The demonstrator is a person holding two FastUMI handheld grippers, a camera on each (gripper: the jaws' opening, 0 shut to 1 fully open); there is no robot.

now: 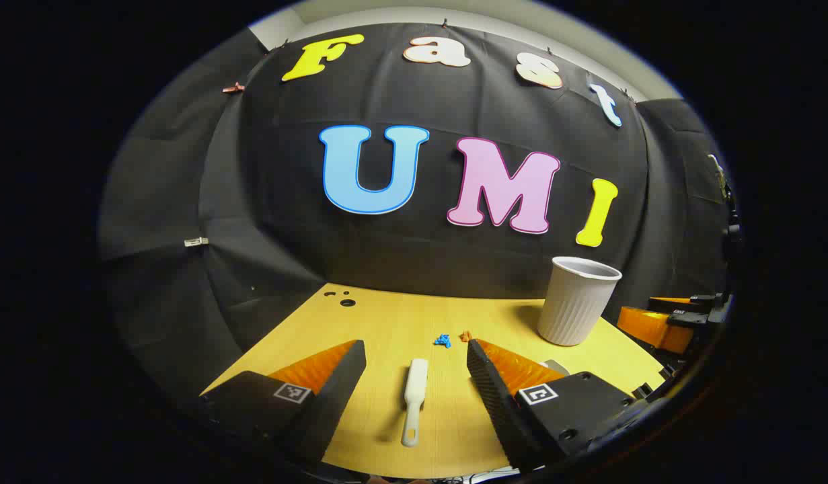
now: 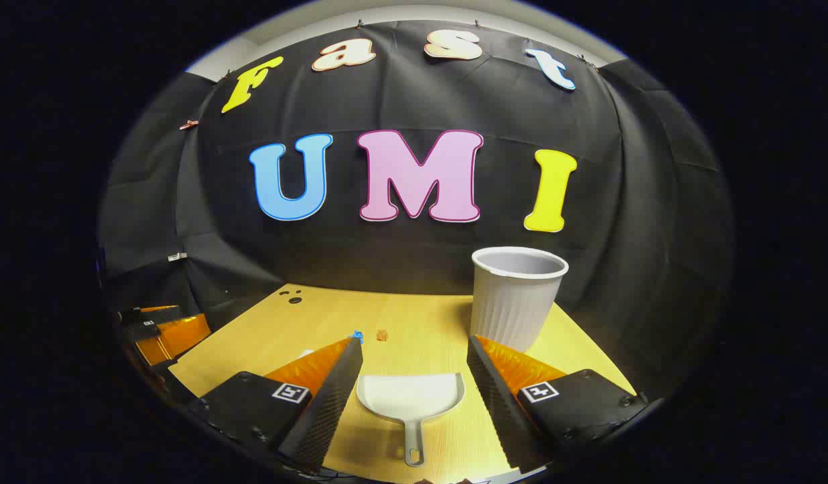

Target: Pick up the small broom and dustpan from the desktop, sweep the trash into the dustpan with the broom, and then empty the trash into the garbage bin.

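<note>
While fingers (image 1: 416,363) gape, broom (image 1: 414,400) between, dustpan (image 2: 411,398) untouched, bin (image 2: 517,296) right.

Yellow wooden desktop (image 1: 414,323) with small dark holes (image 1: 347,302).

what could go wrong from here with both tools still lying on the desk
The trash bits are small and light, so a brisk stroke of the broom might flick them past the dustpan. The garbage bin stands close behind the right gripper, so lifting the dustpan could knock it.
</note>
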